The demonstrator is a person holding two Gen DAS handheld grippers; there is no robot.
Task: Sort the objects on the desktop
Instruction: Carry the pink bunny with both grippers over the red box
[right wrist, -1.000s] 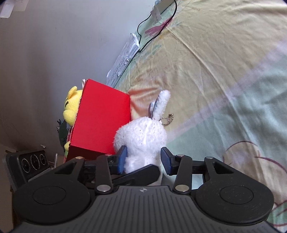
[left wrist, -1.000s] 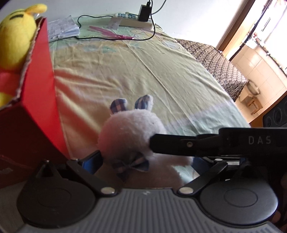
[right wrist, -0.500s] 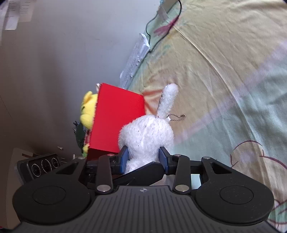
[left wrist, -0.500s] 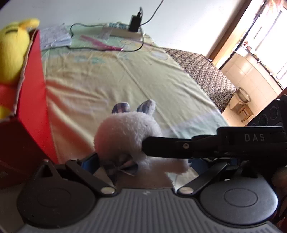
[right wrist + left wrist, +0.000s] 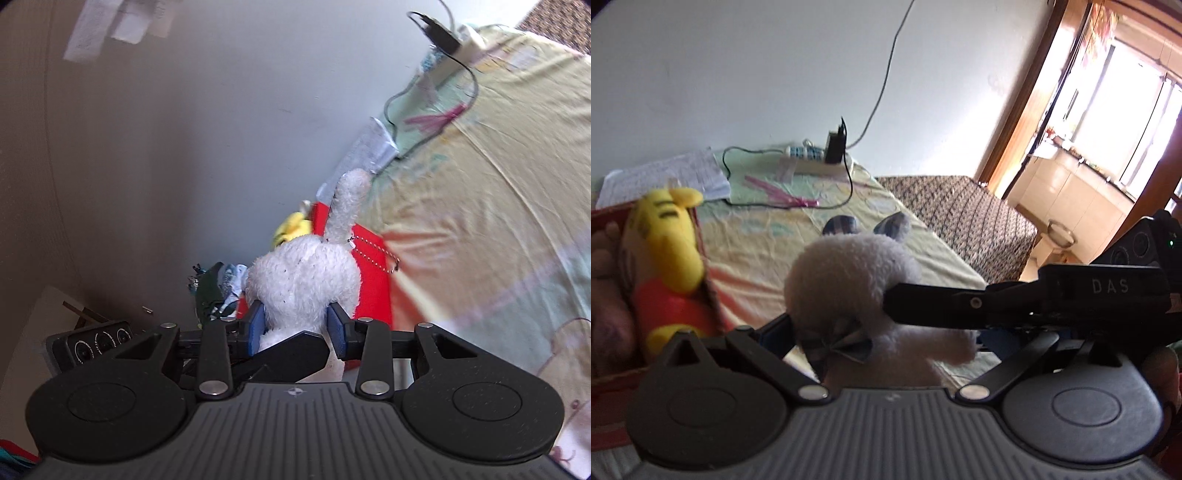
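The right gripper [image 5: 295, 328] has its two blue-padded fingers [image 5: 337, 330] pressed against the sides of a fluffy white plush rabbit [image 5: 306, 273], pinching it at the body. The rabbit is held up off the pale yellow-green printed bedsheet [image 5: 480, 221], one long ear pointing up and a small ball chain [image 5: 376, 254] hanging from it. In the left wrist view the same rabbit fills the middle, showing checked ear linings and a grey-blue checked bow [image 5: 838, 345] at its neck, with the black finger of the right gripper reaching across from the right and touching its side.

The left gripper [image 5: 882, 339] sits just below and around the rabbit. One blue pad [image 5: 774, 332] shows at the rabbit's left, while the other is mostly hidden behind the toy and the right gripper, so whether this gripper squeezes the rabbit or merely brackets it cannot be told.

To the left stands an open red cardboard box [image 5: 705, 273]. Inside it lies a yellow plush bear in a red shirt [image 5: 666, 266], leaning against the near wall of the box, with a brownish soft shape beside it too blurred to identify. In the right wrist view the red box appears directly behind the rabbit.

At the far end of the bed lie a white power strip with a black charger [image 5: 827, 158], a black cable and a stack of printed papers [image 5: 665, 177].
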